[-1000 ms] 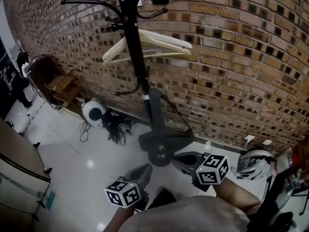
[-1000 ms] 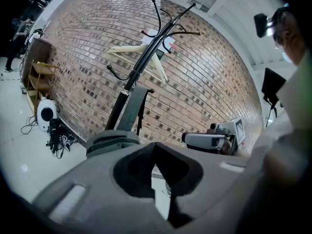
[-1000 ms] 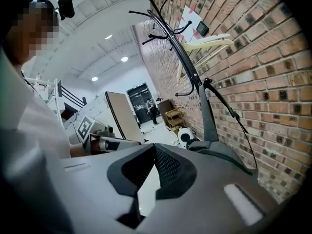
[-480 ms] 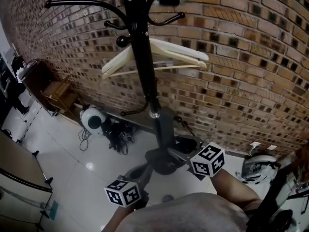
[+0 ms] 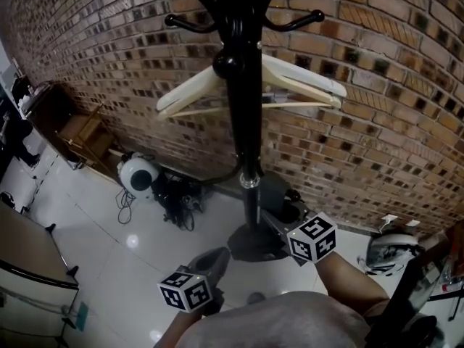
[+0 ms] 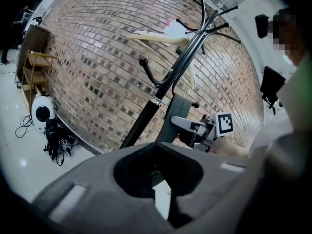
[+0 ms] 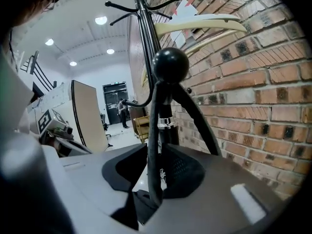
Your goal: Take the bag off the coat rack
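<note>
A black coat rack [image 5: 243,85] stands against the brick wall with a pale wooden hanger [image 5: 297,85] on it. A dark grey bag [image 5: 274,193] hangs low behind the pole, also seen in the left gripper view [image 6: 176,116]. Its black strap [image 7: 155,130] loops over a ball-tipped hook [image 7: 169,65]. My right gripper [image 5: 274,222] reaches up to the bag. Its jaws are closing with the strap running between them [image 7: 155,147], and a gap still shows on either side. My left gripper [image 5: 214,256] hangs lower left, shut and with nothing in it [image 6: 156,145].
The rack's round base [image 5: 254,246] sits on the white floor. A white round appliance [image 5: 138,174] and tangled cables [image 5: 174,194] lie by the wall, with a wooden shelf [image 5: 80,133] further left. A helmet [image 5: 388,249] lies at the right.
The view has closed in on the rack. My right gripper has moved up and forward from the base to the bag's strap. The left gripper has stayed low.
</note>
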A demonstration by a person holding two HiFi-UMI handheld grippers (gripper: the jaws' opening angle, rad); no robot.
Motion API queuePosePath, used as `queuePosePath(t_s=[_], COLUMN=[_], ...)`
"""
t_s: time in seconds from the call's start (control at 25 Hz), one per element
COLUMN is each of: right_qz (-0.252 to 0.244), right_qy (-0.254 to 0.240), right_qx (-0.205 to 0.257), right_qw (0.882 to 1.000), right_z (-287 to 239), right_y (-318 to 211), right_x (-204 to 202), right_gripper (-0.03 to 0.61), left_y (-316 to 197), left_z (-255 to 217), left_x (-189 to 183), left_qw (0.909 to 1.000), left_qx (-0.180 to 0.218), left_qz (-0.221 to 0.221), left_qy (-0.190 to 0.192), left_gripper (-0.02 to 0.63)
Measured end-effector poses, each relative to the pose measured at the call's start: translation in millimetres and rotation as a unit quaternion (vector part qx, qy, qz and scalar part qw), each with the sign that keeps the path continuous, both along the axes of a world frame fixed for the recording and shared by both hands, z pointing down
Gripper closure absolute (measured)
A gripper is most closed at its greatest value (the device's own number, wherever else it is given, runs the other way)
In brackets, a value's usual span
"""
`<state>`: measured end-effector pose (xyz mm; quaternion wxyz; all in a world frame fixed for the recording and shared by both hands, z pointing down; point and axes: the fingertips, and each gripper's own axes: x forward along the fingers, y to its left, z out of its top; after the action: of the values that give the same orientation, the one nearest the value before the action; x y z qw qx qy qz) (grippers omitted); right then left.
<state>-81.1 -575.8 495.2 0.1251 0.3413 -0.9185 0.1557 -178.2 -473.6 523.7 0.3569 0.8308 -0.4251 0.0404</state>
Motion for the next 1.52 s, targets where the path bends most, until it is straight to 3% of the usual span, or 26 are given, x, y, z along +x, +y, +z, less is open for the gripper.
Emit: queuePosePath(t_s=[0.16, 0.32, 0.68, 1.0, 1.32, 1.52], right_qz=[0.004, 0.007, 0.027, 0.041, 0.024, 0.011], right_qy=[-0.004, -0.003, 0.008, -0.053, -0.081, -0.076], right_qx=[-0.003, 0.000, 0.054, 0.049, 0.022, 0.010], right_qw=[1.000, 1.000, 0.998, 0.997, 0.996, 0.997], right_z=[2.8, 0.7, -33.7, -70.8, -67.8, -56.9], right_y=[-0.1, 1.6, 9.4, 34.5, 110.4, 172.0], right_x=[-2.2, -3.6, 2.4, 20.4, 45.0, 75.6], right_gripper=[0.548, 0.552, 0.555, 0.557, 0.557, 0.557], left_y=[-10.7, -18.9, -20.8, -1.4, 73.1, 148.0], left_z=[2.0, -5.3, -16.5, -29.1, -51.8, -43.5], left_x=[-0.5, 0.9, -1.3, 8.6, 39.5, 62.4], left_qw=[0.9999, 0.9996, 0.9992, 0.9988, 0.9976, 0.9980], left_qx=[0.000, 0.011, 0.030, 0.046, 0.065, 0.045], left_qz=[0.010, 0.020, 0.021, 0.016, -0.006, -0.031], left_qy=[0.013, 0.019, 0.013, 0.002, -0.021, -0.032], left_gripper=[0.612, 0.612, 0.612, 0.612, 0.612, 0.612])
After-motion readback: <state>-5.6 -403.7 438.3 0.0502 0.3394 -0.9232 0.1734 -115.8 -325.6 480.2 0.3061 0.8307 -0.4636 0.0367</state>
